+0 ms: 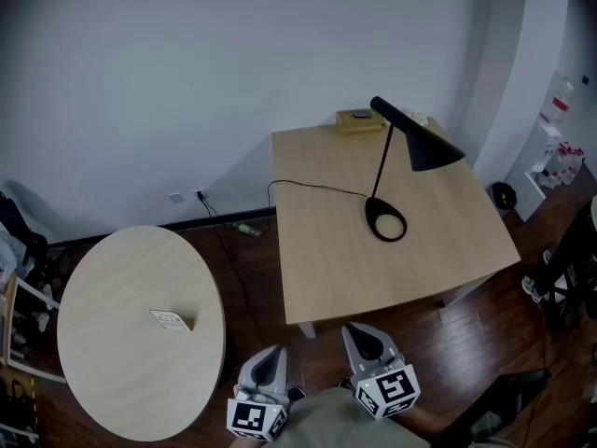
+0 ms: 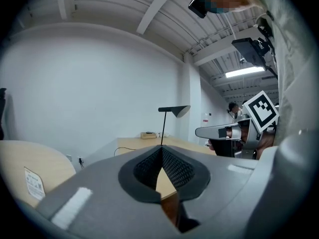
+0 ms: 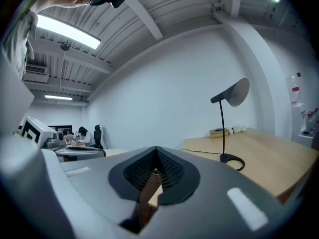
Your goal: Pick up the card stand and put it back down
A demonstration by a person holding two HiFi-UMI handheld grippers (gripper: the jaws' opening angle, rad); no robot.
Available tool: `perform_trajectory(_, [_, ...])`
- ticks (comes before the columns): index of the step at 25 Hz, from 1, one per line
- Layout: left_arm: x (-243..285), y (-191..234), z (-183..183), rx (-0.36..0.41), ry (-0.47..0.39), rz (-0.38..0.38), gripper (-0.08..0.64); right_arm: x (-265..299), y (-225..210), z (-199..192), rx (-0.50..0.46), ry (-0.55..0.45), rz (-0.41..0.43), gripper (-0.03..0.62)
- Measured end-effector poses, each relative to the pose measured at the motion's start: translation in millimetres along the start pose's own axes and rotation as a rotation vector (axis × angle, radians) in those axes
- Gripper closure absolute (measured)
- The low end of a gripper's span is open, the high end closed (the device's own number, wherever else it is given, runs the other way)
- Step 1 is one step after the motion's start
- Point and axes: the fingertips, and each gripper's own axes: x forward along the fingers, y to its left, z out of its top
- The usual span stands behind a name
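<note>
The card stand (image 1: 172,320), a small wooden holder with a white card, sits near the middle of the round table (image 1: 103,278); the left gripper view catches the card stand (image 2: 34,182) at its far left. My left gripper (image 1: 270,360) and right gripper (image 1: 363,336) hover side by side at the bottom of the head view, over the dark floor in front of the square table. Both are shut with nothing between their jaws. The left gripper (image 2: 161,147) points towards the square table, and so does the right gripper (image 3: 156,150). Neither is near the stand.
A square wooden table (image 1: 448,203) carries a black desk lamp (image 1: 410,147) with its cable and a small box (image 1: 359,119) at the far edge. A white wall runs behind both tables. A shelf (image 1: 555,157) stands at the right, and a chair and clutter (image 1: 19,241) at the left.
</note>
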Motion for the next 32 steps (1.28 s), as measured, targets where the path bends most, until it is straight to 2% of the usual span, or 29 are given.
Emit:
perform_trajectory(16, [1.1,4.5,0.8,0.006,0.001,-0.05,0.558,5.7,9.4,-3.7,-0.006,0.01,-0.026,0.592])
perform_trajectory(25, [3.9,-0.5,4.5,-0.047,-0.038,-0.083,0.555,7.0,10.9,-6.1,-0.006,0.02,-0.012,0.592])
perform_trajectory(29, [6.9,-7.9,4.6,-0.076,-0.052,-0.131,0.543,7.3,10.4,-9.0,-0.001,0.025,-0.008,0.592])
perform_trajectory(32, [6.7,-10.2,4.2,-0.095,-0.049,-0.137,0.543,5.3,9.7,-10.1,0.005,0.03,-0.011,0.592])
